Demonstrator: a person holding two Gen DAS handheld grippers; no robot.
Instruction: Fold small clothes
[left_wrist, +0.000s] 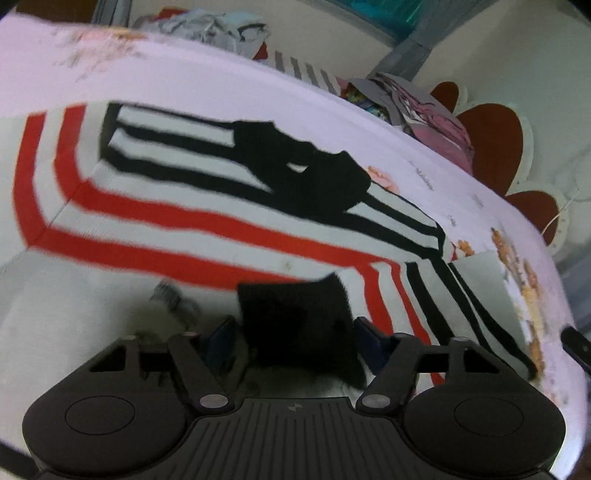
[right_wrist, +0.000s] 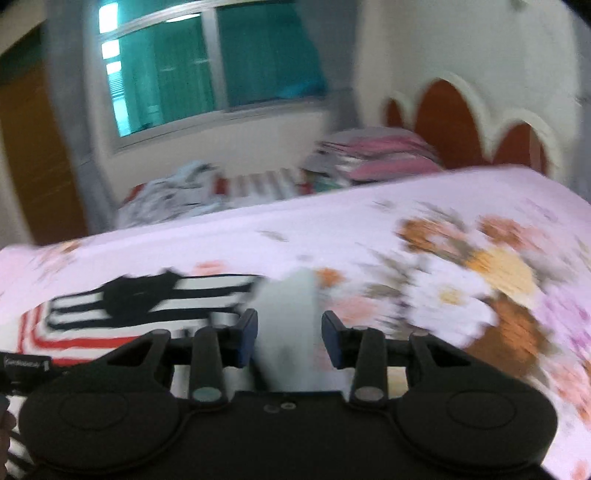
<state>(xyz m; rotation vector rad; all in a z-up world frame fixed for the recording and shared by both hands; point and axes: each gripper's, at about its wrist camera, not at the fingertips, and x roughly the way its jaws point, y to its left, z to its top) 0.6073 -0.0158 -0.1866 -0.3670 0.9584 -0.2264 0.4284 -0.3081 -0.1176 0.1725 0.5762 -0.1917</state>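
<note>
Left tongs pinch black sweater edge; right tongs pinch white sweater edge; bedsheet beside.

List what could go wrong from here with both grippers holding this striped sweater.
1. The left gripper grips only the sweater's black edge, so a tug could pull it free.
2. The right gripper holds a thin white fold; both views are blurred, so fast motion may leave the fold crooked.
3. The striped sweater lies near the bedsheet's edge and could slide off.
</note>
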